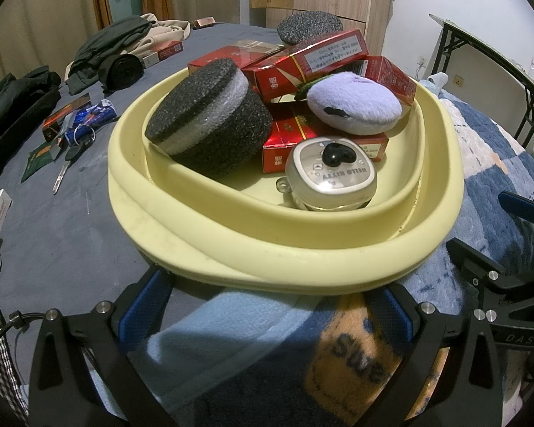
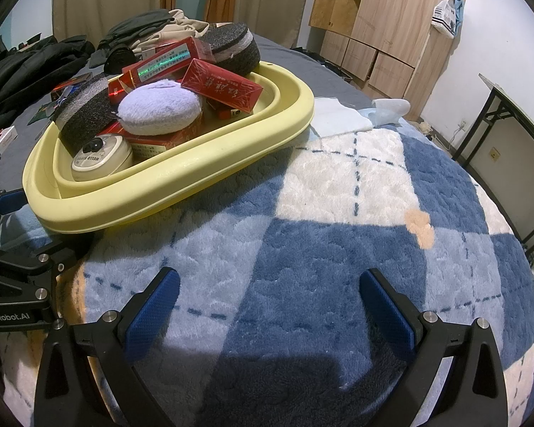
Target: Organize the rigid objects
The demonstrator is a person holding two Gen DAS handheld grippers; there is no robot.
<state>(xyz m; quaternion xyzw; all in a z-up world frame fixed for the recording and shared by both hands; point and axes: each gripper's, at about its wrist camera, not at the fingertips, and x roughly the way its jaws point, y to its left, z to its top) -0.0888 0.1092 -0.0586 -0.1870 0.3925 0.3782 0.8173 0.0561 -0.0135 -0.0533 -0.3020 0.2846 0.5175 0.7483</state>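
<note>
A pale yellow basin (image 1: 231, 249) sat on a bed, its near rim resting on a blue-and-white plaid fleece blanket (image 2: 338, 213), its far part over the grey sheet (image 1: 53, 220). Inside lay a black-and-white foam puck (image 1: 210, 121) at the left, a lilac plush pad (image 1: 352, 106) at the right, several red cartons (image 1: 302, 60) stacked behind and beneath them, and a small silver Hello Kitty case (image 1: 333, 174) nearest the front. A second foam puck (image 1: 309, 26) stood at the far edge. The left tool (image 1: 267, 316) had its blue pads spread wide, just short of the basin's near rim, holding nothing. The right tool (image 2: 268, 306) was likewise spread over the blanket, to the right of the basin. Keys (image 1: 71, 156) and small boxes (image 1: 64, 117) lay on the sheet at the left.
</note>
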